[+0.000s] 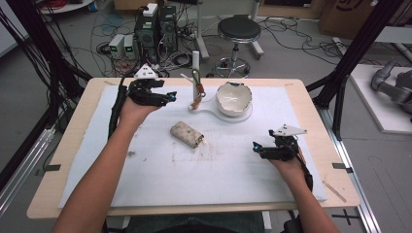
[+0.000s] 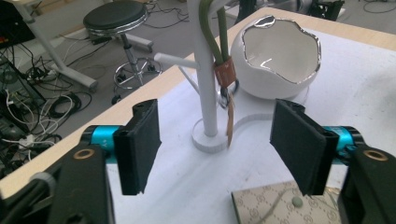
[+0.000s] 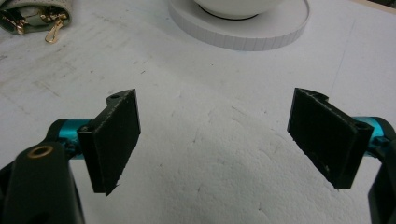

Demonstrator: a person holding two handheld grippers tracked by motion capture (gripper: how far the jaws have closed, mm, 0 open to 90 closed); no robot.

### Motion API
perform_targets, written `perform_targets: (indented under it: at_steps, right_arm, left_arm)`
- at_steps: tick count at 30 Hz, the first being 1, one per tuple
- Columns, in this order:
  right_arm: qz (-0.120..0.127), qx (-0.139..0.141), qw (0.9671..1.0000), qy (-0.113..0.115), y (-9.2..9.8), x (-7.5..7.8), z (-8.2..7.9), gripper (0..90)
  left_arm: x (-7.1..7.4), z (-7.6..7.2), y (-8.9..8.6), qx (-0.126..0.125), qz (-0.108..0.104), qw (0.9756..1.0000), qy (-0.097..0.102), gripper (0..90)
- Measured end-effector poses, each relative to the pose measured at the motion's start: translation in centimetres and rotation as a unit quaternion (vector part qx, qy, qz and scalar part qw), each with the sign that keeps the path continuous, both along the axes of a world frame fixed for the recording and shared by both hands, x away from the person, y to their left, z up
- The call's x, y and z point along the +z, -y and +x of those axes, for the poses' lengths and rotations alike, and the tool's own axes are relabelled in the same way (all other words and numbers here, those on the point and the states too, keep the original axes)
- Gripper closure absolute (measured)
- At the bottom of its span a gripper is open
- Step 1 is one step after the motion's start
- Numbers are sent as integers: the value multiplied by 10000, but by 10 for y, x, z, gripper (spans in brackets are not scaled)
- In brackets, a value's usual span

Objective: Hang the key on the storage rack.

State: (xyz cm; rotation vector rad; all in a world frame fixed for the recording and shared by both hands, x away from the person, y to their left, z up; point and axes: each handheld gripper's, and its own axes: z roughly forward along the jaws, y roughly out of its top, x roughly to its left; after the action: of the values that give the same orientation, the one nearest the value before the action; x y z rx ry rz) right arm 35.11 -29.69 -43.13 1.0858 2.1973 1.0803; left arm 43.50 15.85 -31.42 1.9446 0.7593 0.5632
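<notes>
Two claws, both spread wide w/ nothing between the jaws. Left claw (image 1: 170, 97) is held up at the far left of the tabletop, jaws aimed right toward a white stand (image 2: 205, 84) w/ pegs; a green strap w/ a brown leather tab (image 2: 225, 72) hangs from it. Just beside the stand sits a white egg-shaped bowl (image 1: 234, 98) w/ a jagged silver rim, on a round white base (image 3: 252, 32). Left forearm reaches long from bottom edge, hand wrapped under the claw body.

Right claw (image 1: 256, 146) is low, near right front of the tabletop, jaws pointing left over bare white sheet; hand grips it from behind, wrist bent inward. A small beige patterned pouch (image 1: 186, 134) w/ gold zip pulls lies on the sheet between the two claws, near the middle, apart from both.

Tabletop (image 1: 68, 160): light wood, covered by a white foam sheet w/ scuffs and brown specks. Beyond: round black stool (image 1: 238, 30), PC towers (image 1: 155, 26), tangled cables on grey floor.
</notes>
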Motion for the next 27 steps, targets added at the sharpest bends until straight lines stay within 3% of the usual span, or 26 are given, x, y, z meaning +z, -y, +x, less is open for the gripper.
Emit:
perform_targets:
  at_steps: [1, 6, 17, 27]
  right_arm:
    - [4, -1, 10000, 0, 0, 0, 0, 174]
    - [-14, -7, 10000, 4, 0, 0, 0, 173]
    - [4, -7, 10000, 1, 0, 0, 0, 174]
    - [-15, -57, 10000, -26, 1, 0, -1, 174]
  left_arm:
    - [-3, -4, -5, -74, -100, 9999, -16, 320]
    - [-11, -15, -14, -214, -188, 9996, -7, 316]
    - [-34, -48, -47, -202, -460, 9987, 3, 237]
    - [-54, -71, -69, -142, -436, 9989, -95, 195]
